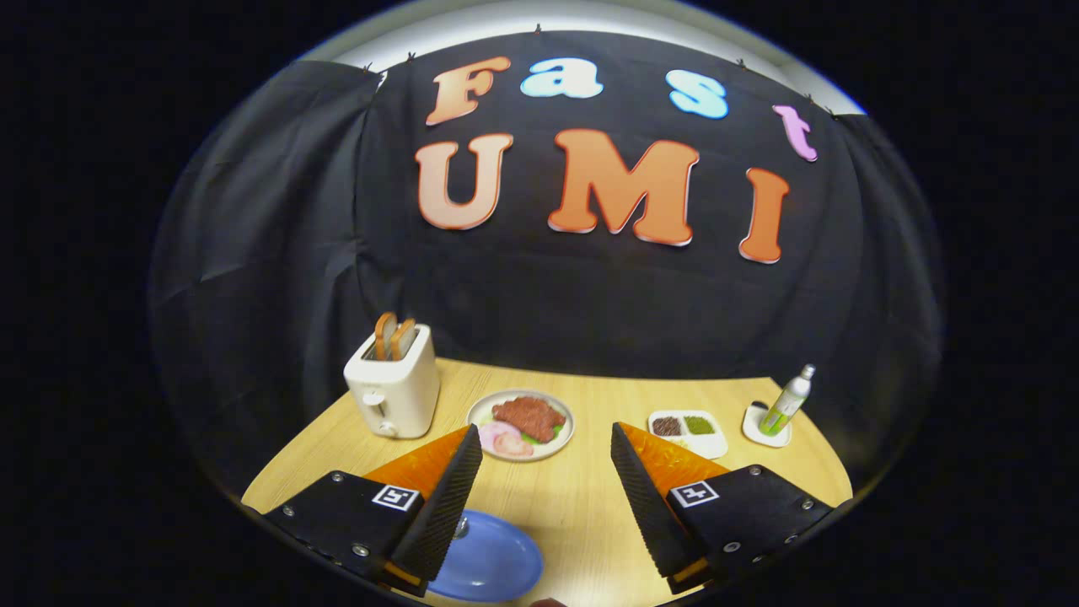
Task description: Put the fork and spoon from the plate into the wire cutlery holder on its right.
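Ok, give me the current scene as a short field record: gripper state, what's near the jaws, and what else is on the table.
gripper: gripper open, jaws spread wide, nothing between them
near jaws: blue plate by the left jaw, with a small shiny piece at its rim, too hidden to identify
ahead: plate of food on the wooden table
beyond left jaw: white toaster with toast in its slots
beyond right jaw: white two-compartment dish, then a green spray bottle on a white coaster
fork, spoon, wire holder: cannot tell

toaster: we see it at the table's far left edge, toast in its slots
food plate: just beside it
tray: far right
bottle: far right corner, on a coaster
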`<state>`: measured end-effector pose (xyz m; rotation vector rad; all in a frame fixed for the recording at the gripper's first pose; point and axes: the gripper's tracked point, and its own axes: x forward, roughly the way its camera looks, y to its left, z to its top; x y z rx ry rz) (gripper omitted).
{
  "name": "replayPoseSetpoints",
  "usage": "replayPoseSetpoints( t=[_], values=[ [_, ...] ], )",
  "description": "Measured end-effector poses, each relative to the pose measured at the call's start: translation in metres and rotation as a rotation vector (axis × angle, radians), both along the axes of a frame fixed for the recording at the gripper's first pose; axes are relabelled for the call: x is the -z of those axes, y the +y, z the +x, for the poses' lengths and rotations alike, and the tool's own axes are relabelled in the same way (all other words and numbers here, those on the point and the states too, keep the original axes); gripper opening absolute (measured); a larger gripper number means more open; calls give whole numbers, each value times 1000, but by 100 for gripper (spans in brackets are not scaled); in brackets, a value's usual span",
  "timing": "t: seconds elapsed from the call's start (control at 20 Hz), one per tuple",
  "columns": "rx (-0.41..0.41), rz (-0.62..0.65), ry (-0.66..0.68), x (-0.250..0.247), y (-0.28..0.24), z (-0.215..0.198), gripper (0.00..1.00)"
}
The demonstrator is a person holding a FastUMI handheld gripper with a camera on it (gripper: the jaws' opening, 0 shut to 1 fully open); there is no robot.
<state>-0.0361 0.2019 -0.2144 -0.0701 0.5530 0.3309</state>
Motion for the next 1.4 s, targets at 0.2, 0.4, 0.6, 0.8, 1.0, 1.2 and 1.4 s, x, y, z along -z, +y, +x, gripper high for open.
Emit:
replayPoseSetpoints(
  t=[0.2,0.4,0.6,0.8,1.0,1.2,1.4],
  values=[
    [-107,-60,219,58,32,-45,93],
    [-128,-88,370,106,48,-86,93],
    [-103,-95,530,146,53,-123,89],
    [-78,-100,611,171,58,-144,78],
    [-79,-128,647,183,56,-160,60],
    [-73,-123,686,190,54,-172,48],
    [-75,-146,629,197,46,-165,23]
  ],
)
